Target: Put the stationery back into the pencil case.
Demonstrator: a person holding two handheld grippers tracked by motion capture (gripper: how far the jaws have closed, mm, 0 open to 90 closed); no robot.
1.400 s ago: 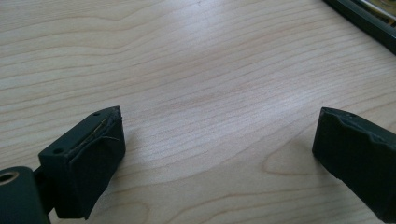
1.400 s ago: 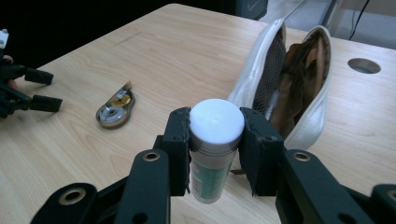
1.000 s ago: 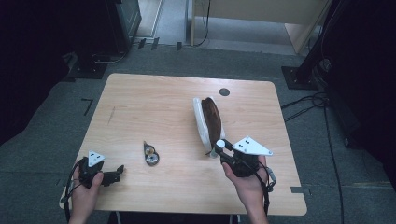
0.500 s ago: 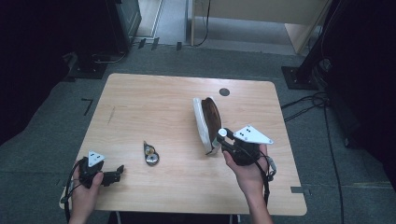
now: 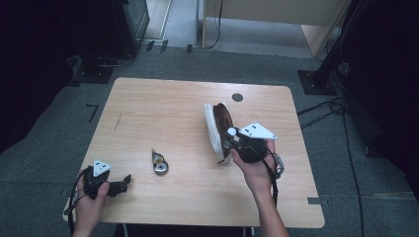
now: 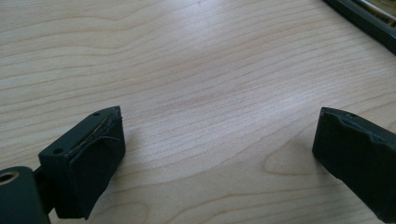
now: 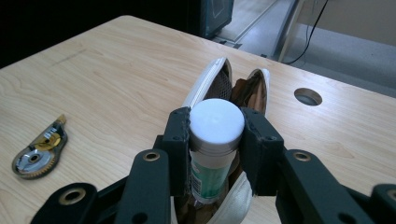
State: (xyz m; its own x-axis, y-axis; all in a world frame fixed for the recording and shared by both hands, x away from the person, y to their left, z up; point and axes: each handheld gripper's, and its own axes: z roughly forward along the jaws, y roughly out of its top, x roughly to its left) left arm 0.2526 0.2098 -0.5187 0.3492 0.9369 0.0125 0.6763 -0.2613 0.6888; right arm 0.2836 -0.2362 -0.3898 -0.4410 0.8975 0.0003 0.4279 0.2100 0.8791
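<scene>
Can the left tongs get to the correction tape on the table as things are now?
Probably yes. The left tongs are open and empty, and only bare table lies between them and the correction tape.

The high view looks forward and down from above the near edge of the bench (image 5: 163, 106), taking in its whole top and the floor beyond. The left tool's (image 6: 215, 154) view sits low and close, facing bare wood between its jaws. The right tool's (image 7: 217, 154) view looks across the bench toward its far edge, sharing the pouch (image 7: 219, 77) and tape dispenser (image 7: 39, 149) with the high view.
</scene>
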